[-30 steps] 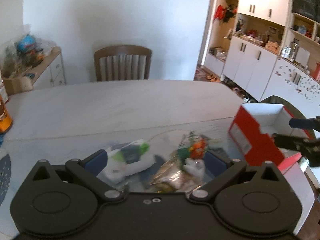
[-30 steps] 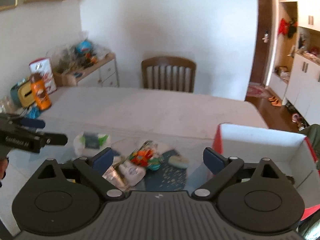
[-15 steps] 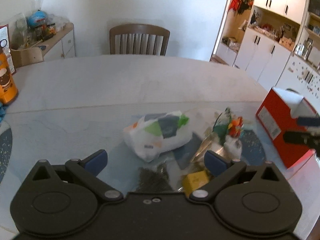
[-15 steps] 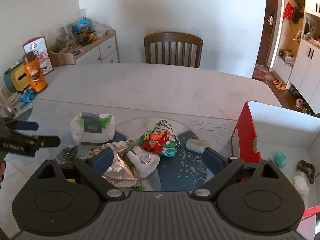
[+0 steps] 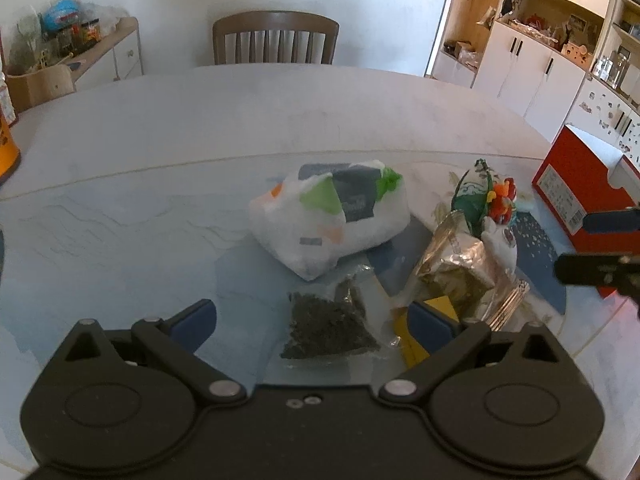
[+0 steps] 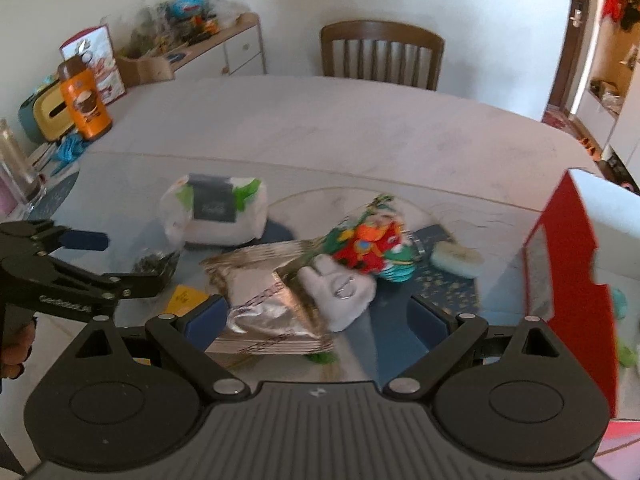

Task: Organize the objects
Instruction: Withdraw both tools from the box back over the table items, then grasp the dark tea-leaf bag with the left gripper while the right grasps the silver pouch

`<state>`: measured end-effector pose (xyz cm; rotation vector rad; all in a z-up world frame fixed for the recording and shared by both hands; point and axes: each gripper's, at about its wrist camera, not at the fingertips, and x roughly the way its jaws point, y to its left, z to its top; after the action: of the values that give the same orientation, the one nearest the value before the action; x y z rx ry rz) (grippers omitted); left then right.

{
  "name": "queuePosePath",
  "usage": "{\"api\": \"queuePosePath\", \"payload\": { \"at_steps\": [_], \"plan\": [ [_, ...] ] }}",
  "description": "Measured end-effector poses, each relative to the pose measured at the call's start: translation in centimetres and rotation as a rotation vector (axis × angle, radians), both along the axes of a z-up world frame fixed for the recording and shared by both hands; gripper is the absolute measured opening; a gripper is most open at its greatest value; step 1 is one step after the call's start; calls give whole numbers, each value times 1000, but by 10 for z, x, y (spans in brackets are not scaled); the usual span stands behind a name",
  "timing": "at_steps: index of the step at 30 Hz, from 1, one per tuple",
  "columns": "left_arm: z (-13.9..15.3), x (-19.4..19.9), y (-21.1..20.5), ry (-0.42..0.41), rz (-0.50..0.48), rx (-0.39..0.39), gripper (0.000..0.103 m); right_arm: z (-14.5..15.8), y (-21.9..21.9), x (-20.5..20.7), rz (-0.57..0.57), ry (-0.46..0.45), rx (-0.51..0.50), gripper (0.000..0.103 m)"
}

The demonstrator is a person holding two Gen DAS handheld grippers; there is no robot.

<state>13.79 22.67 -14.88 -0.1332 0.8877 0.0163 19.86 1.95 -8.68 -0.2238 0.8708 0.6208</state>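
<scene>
While both pairs of fingers are standing wide apart and holding nothing, the left gripper [image 5: 312, 320] is hovering low over the glass tabletop [image 5: 120, 232], with a clear packet of dark dried leaves [image 5: 330, 320] lying right between its blue pads. At its 1 o'clock a small yellow packet [image 5: 440, 308] is peeking out beside the right pad, and a crinkled foil pouch [image 5: 460, 268] is lying just beyond. At 12 o'clock a white plastic bag [image 5: 332, 220] is sitting well clear of the fingers. The right gripper [image 6: 316, 316] is hanging over that same foil pouch, with a white glove-shaped toy [image 6: 340, 292] and a colourful plush figure [image 6: 372, 244] touching at its 12 o'clock. At 3 o'clock the red box [image 6: 568, 280] is standing open near the table edge. A wooden chair [image 6: 382, 54] is waiting at the far side.
</scene>
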Motion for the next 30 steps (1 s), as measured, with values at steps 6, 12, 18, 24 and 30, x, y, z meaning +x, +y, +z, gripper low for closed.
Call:
{"api": "queuePosePath", "payload": {
  "at_steps": [6, 12, 18, 24, 30],
  "plan": [
    [-6, 3, 0, 15, -1, -26, 94, -10, 21, 2, 45, 29, 10, 96],
    [-11, 6, 1, 29, -2, -54, 82, -19, 39, 12, 52, 63, 5, 86],
    [-15, 9, 3, 36, 2, -81, 68, -29, 48, 17, 56, 92, -18, 66],
    [-16, 9, 4, 31, 1, -91, 55, -32, 53, 16, 74, 93, -39, 55],
    [-16, 10, 6, 34, 4, -101, 47, -34, 55, 16, 76, 94, -57, 46]
  ]
}}
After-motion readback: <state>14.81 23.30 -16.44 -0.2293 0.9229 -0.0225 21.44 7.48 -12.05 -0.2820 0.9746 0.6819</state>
